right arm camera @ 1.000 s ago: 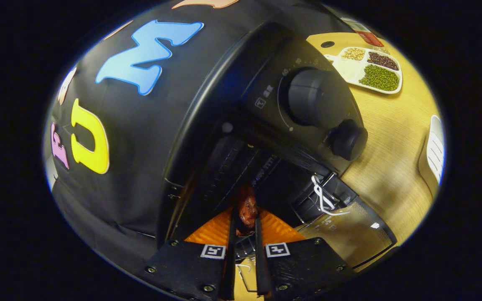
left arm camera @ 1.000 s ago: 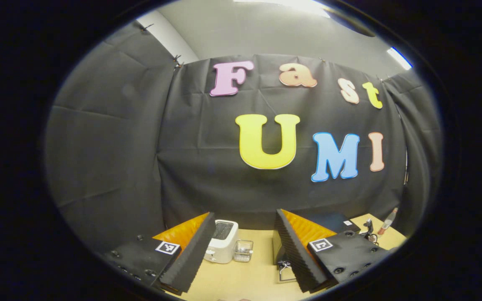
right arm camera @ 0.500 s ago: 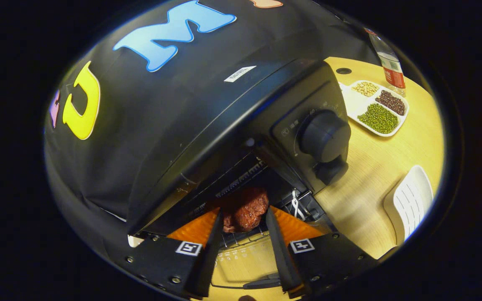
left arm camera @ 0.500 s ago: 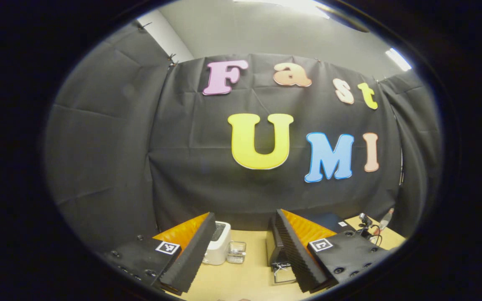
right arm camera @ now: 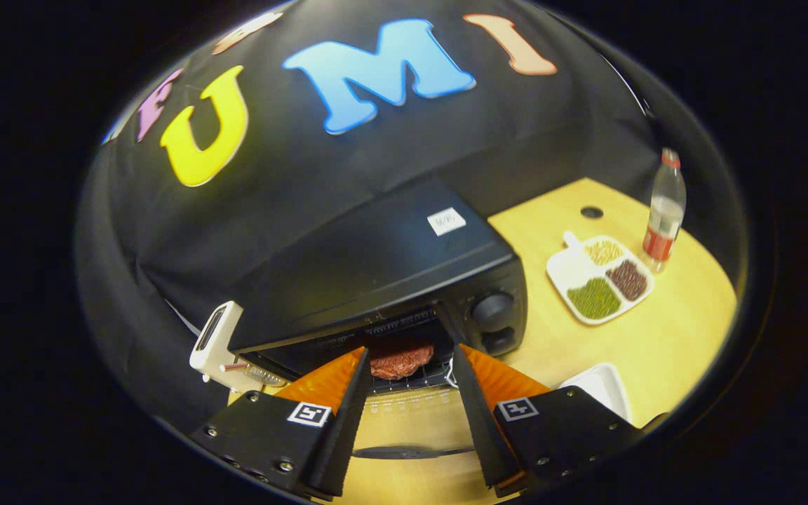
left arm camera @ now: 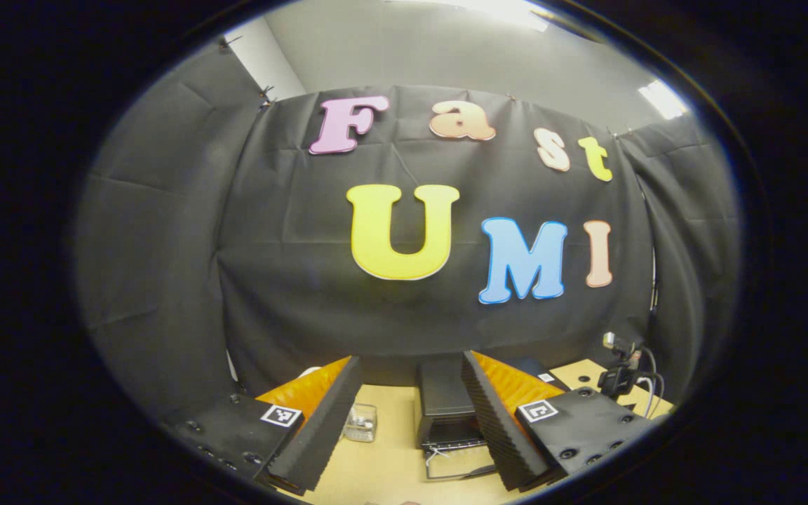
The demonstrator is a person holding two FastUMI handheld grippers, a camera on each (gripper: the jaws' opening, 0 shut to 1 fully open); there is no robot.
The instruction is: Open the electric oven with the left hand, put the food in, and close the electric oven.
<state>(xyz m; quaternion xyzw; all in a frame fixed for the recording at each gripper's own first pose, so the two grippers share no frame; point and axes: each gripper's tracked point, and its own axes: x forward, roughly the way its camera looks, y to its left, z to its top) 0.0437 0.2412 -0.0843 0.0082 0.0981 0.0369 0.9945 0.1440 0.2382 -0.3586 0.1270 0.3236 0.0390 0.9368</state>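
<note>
Backing away from the electric oven [right arm camera: 376,273], the right gripper [right arm camera: 404,400] now gapes empty, its meat patty [right arm camera: 401,360] left on the rack inside, the left gripper [left arm camera: 407,414] also agape; only shutting the dropped door [right arm camera: 404,428] remains.

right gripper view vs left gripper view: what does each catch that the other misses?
Right gripper view: food lying inside the oven, knobs, bean tray, bottle, white toaster, open right gripper.
Left gripper view: glass jar, camera on a stand, open left gripper.
Both: electric oven with its door down, wooden table.
</note>
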